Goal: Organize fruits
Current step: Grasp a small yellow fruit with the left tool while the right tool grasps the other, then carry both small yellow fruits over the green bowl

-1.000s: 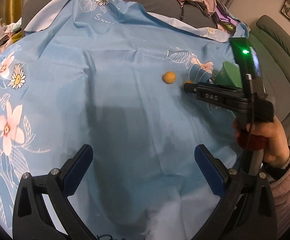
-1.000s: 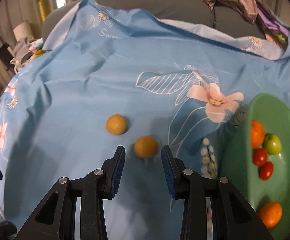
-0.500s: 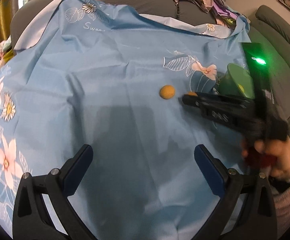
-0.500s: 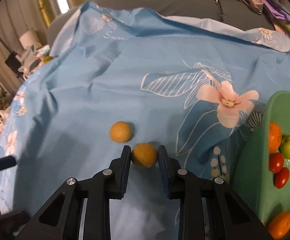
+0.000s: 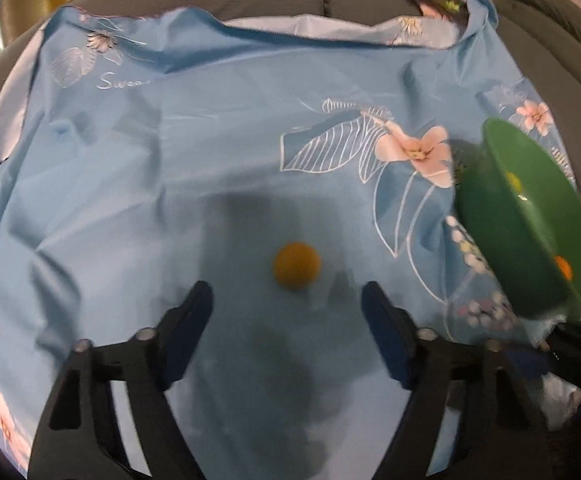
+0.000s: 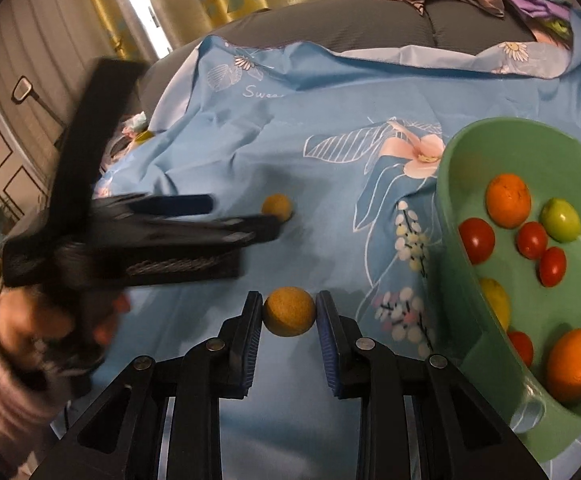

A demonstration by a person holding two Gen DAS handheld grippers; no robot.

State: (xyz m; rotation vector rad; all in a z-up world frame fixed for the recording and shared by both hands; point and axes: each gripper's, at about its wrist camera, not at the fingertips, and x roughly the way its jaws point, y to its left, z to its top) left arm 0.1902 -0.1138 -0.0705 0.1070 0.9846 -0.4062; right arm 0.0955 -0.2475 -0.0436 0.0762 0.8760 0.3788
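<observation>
Since a second ago, the right gripper (image 6: 289,314) has clamped its fingers on one yellow fruit (image 6: 289,311), low at frame centre. Its next move is likely rightward to the green bowl (image 6: 448,184). Farther off, the left gripper (image 5: 286,304), fingers apart, nears the second yellow fruit (image 5: 296,265) at mid-frame.

The blue cloth (image 6: 298,152) is thin, smooth fabric with a faint sheen, creased into soft folds. The green bowl (image 6: 450,184) looks like glossy moulded plastic. The yellow-brown fruit (image 6: 289,311) between the right hand-held gripper's (image 6: 289,322) ribbed blue pads has a matt, finely pitted skin. The tomatoes (image 6: 532,240) shine smooth; the oranges (image 6: 508,199) are dimpled. The left hand-held gripper (image 5: 286,312) is matt black plastic.
</observation>
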